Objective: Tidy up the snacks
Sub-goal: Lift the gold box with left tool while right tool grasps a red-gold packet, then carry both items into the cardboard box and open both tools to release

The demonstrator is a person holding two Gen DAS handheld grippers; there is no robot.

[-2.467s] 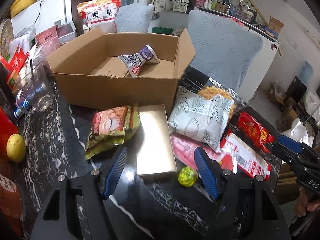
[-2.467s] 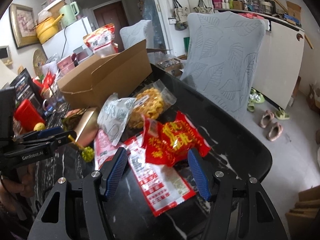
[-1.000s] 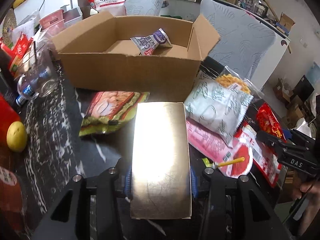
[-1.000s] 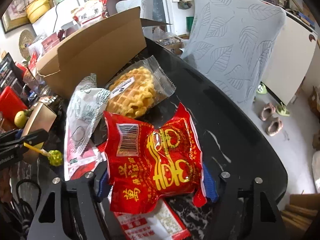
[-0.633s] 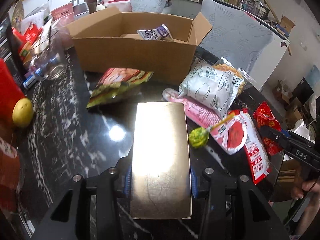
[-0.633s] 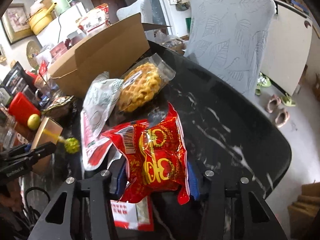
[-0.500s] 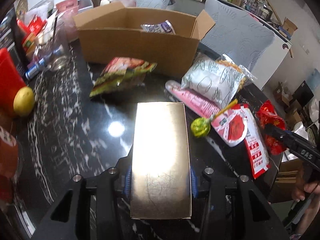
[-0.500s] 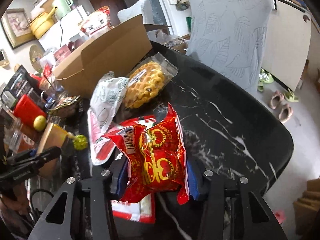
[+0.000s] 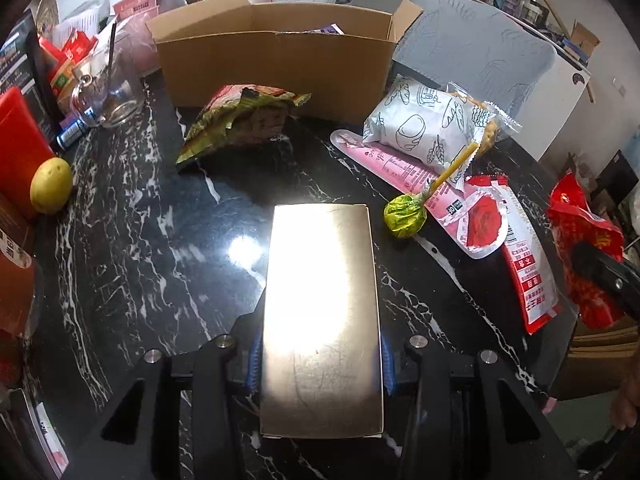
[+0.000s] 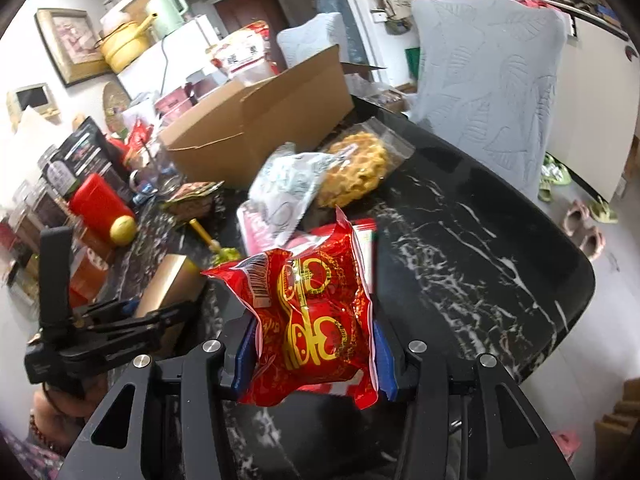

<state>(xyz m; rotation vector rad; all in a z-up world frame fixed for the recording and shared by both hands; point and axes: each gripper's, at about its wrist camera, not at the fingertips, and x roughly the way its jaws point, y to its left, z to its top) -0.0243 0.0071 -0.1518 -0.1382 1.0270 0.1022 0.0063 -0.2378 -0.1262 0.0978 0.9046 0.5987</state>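
Observation:
My left gripper (image 9: 320, 356) is shut on a shiny gold box (image 9: 320, 312), held above the black marble table (image 9: 132, 248). My right gripper (image 10: 314, 354) is shut on a red snack packet (image 10: 316, 316), lifted off the table; it also shows at the right edge of the left wrist view (image 9: 584, 240). The open cardboard box (image 9: 276, 56) stands at the back with a wrapper inside. On the table lie a green-red packet (image 9: 240, 120), a white bread bag (image 9: 424, 128), a waffle bag (image 10: 356, 172), a pink packet (image 9: 404, 168), a red-white packet (image 9: 524, 264) and a green lollipop (image 9: 404, 220).
A glass jug (image 9: 108, 92), a lemon (image 9: 51, 185) and a red container (image 9: 16, 148) crowd the table's left side. A grey leaf-pattern chair (image 10: 484, 76) stands behind the table. The table's rounded edge (image 10: 576, 304) is at the right, with shoes on the floor beyond.
Both grippers closed on their items, the gold box and the red packet, then lifted and drew back from the cardboard box. The lollipop now lies beside the gold box.

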